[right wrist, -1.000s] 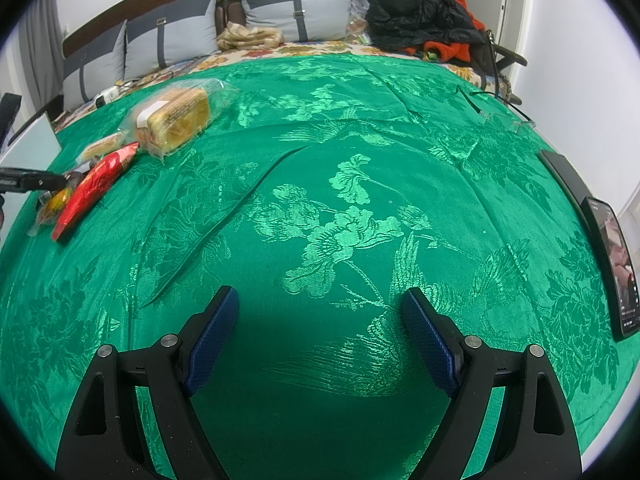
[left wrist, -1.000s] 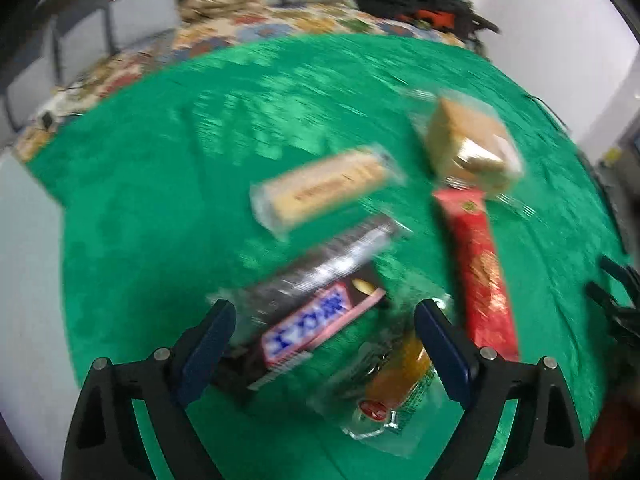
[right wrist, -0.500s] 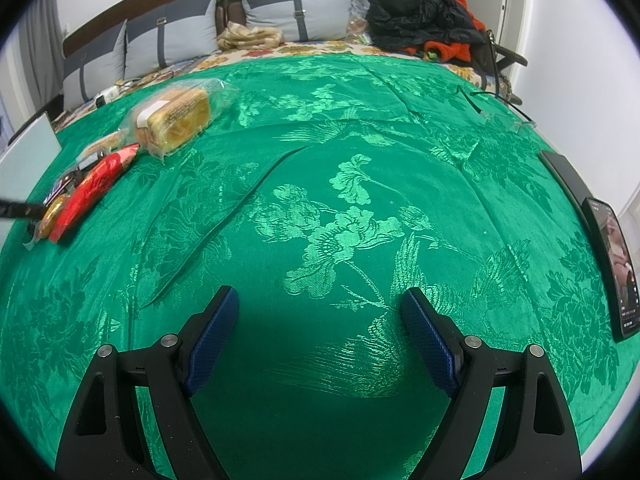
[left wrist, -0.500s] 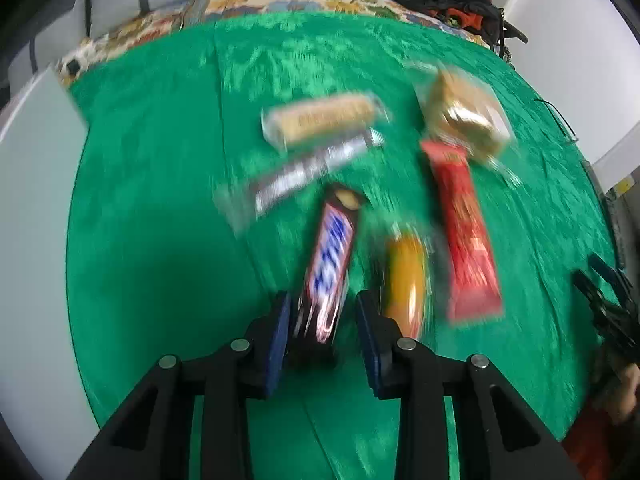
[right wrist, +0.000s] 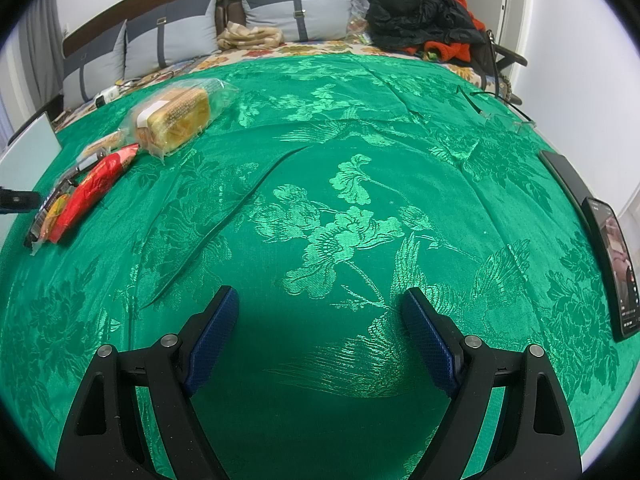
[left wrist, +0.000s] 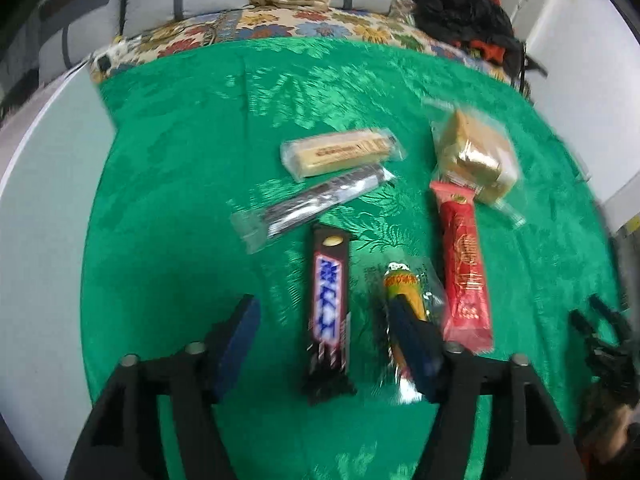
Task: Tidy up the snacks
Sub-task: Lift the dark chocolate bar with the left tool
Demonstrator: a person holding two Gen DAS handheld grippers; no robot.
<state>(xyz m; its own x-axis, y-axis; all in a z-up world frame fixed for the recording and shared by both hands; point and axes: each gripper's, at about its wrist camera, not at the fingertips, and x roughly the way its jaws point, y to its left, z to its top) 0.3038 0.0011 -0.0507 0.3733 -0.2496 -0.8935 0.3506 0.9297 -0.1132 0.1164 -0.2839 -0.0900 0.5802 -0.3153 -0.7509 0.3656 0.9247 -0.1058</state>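
Note:
Several snacks lie on a green cloth [left wrist: 180, 168]. A dark chocolate bar [left wrist: 329, 312] lies lengthwise between the fingers of my open left gripper [left wrist: 326, 332], not gripped. An orange snack in clear wrap [left wrist: 404, 292] lies beside it, partly under the right finger. A red packet [left wrist: 464, 264], a bagged cake [left wrist: 474, 156], a beige wafer bar [left wrist: 340, 152] and a silver-black bar [left wrist: 316, 202] lie further off. My right gripper [right wrist: 318, 336] is open and empty over bare cloth, with the snacks far left, the bagged cake [right wrist: 176, 118] among them.
A white board [left wrist: 44, 200] borders the cloth on the left. A phone [right wrist: 616, 272] and glasses [right wrist: 504, 116] lie at the cloth's right edge. Cushions [right wrist: 296, 12] and dark clothes [right wrist: 420, 20] are behind.
My left gripper turned the chocolate bar lengthwise, then opened and let it go on the cloth beside the orange snack. The right gripper has not moved.

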